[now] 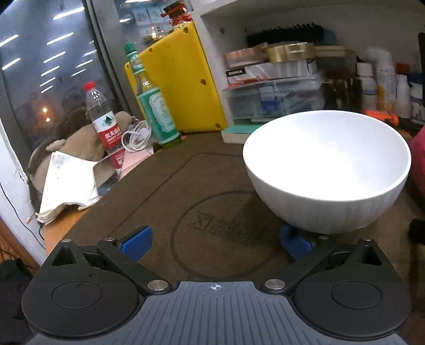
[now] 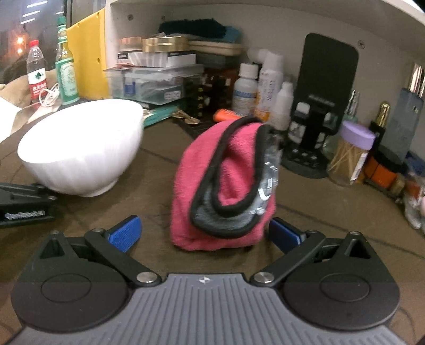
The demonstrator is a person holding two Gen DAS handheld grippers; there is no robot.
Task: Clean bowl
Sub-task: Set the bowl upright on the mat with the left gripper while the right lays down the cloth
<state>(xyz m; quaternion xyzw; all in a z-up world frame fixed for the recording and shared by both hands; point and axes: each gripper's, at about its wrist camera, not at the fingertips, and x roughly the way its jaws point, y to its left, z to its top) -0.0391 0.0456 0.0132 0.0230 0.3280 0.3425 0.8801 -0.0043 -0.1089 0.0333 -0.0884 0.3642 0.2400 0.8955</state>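
Note:
A white ribbed bowl [image 1: 326, 169] stands upright on the brown mat [image 1: 164, 191], just beyond the right fingertip [image 1: 294, 242] of my left gripper [image 1: 215, 242]. That gripper is open with only mat between its blue pads. In the right wrist view the bowl [image 2: 79, 148] is at the left, and a black finger [image 2: 26, 201] of the left gripper lies by its foot. A pink cloth [image 2: 212, 180] with black trim stands bunched on the mat between the wide-open jaws of my right gripper [image 2: 204, 233]. It is close to the right pad [image 2: 285, 234] and well apart from the left pad.
Behind the mat a white shelf [image 2: 265, 24] holds boxes, bottles, a black phone stand [image 2: 318, 111] and a toothpick jar [image 2: 350, 156]. A yellow case [image 1: 180, 79], a green bottle [image 1: 154, 106], a water bottle [image 1: 103, 119] and an open notebook [image 1: 69, 183] crowd the left.

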